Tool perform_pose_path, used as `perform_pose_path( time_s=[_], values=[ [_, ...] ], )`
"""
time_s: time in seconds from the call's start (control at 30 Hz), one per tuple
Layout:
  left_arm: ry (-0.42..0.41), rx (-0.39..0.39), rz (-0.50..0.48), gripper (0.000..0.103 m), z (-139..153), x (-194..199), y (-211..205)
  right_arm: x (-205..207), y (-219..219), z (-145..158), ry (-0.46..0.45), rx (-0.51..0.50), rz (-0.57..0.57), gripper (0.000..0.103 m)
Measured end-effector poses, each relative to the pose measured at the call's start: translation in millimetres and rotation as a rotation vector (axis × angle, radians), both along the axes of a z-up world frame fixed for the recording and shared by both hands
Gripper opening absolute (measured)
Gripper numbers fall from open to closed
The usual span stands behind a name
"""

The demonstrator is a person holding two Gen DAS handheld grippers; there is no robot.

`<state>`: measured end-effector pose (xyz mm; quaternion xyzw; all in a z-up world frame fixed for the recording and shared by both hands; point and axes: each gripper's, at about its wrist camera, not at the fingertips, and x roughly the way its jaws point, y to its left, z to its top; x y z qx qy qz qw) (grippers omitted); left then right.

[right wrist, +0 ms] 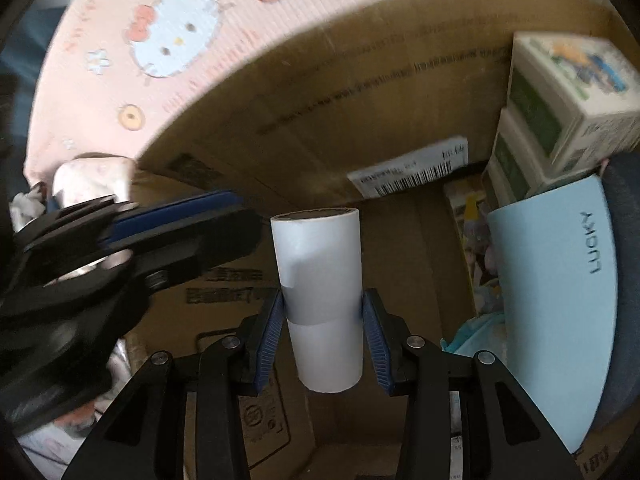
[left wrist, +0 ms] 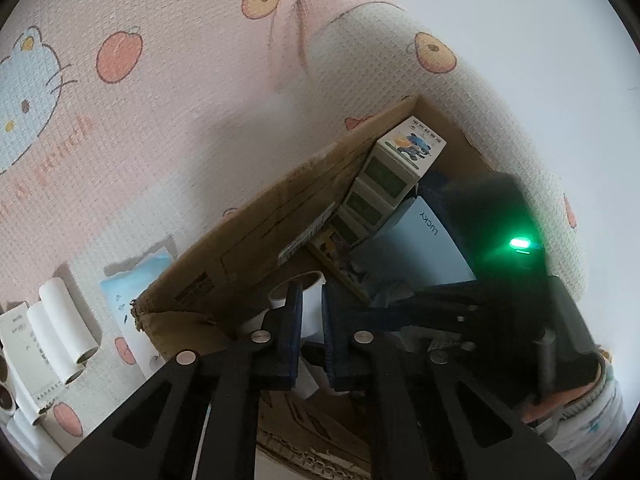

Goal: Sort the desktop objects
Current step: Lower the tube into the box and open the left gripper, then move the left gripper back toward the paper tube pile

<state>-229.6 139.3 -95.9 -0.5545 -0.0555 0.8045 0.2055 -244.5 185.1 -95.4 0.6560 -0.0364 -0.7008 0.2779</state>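
My right gripper (right wrist: 323, 320) is shut on a white paper roll (right wrist: 320, 280) and holds it inside a brown cardboard box (right wrist: 360, 92). My left gripper (left wrist: 311, 320) hovers over the same box (left wrist: 248, 232) with its jaws nearly closed and nothing between them; the white roll (left wrist: 298, 284) shows just beyond its tips. The left gripper also shows at the left of the right wrist view (right wrist: 160, 232). Several more white rolls (left wrist: 64, 328) lie on the pink Hello Kitty mat (left wrist: 160, 120) outside the box.
Inside the box stand stacked cream cartons (right wrist: 560, 92), a light blue "LUCKY" book (right wrist: 560, 300) and a picture card (right wrist: 476, 248). A light blue packet (left wrist: 132, 288) lies on the mat beside the box. The right gripper body with a green light (left wrist: 520, 244) sits over the box.
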Motion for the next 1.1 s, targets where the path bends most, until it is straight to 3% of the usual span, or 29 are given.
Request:
perform_pose_path(
  time_s=[0.27, 0.37, 0.7, 0.9, 1.1],
  values=[
    [0.019, 0.004, -0.008, 0.009, 0.1, -0.5, 1.1, -17.8, -5.6, -30.4, -0.102, 0.162, -0.004, 0.037],
    [0.028, -0.003, -0.008, 0.009, 0.7, -0.9, 1.2, -21.8, -10.3, -40.0, -0.149, 0.182, 0.023, 0.037],
    [0.029, 0.025, -0.002, 0.009, 3.6, 0.2, -6.9, -31.0, -25.0, -53.5, -0.176, 0.246, 0.069, 0.037],
    [0.058, 0.063, 0.008, 0.009, 13.7, 2.9, -14.4, -31.7, -22.4, -38.9, -0.147, 0.231, 0.073, 0.038],
    [0.109, 0.123, 0.053, 0.009, 28.0, 12.9, -27.5, -19.2, -19.2, 10.2, -0.024, 0.258, 0.072, 0.038]
  ],
)
